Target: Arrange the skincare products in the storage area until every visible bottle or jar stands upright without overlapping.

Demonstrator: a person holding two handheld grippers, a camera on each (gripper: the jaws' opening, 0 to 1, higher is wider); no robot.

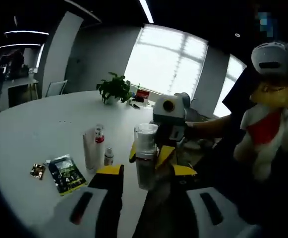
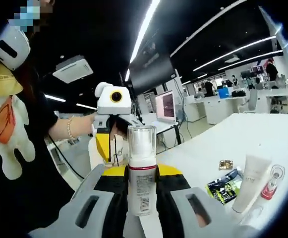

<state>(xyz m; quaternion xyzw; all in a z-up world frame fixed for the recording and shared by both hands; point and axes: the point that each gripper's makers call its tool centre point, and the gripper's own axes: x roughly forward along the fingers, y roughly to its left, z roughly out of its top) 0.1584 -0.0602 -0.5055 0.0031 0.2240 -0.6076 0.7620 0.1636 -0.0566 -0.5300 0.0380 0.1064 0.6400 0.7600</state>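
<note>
In the left gripper view, going left to right across the white table [image 1: 44, 119]: a small dark packet [image 1: 36, 170] at about 9 o'clock from the frame centre, a green-printed sachet [image 1: 65, 173] just beside it, then a white tube [image 1: 89, 149] standing on its cap, a slim red-topped bottle [image 1: 99, 141] touching or nearly touching it, and a small vial [image 1: 108, 156] close by. At 6 o'clock the left gripper [image 1: 141, 176] stands with its jaws apart, nothing between them. Just beyond, the right gripper [image 1: 156, 156] comes in from 3 o'clock.

In the right gripper view, the right gripper [image 2: 142, 173] is clamped on the pump bottle [image 2: 142, 168], upright at 6 o'clock, held clear of the table by its lower body. The bottle looks like rigid plastic with a clear cap, light, smooth and likely slippery; the labelled body is the safe hold, since the cap may pull off. At 4 o'clock lie the sachets, tube and red-topped bottle
</note>
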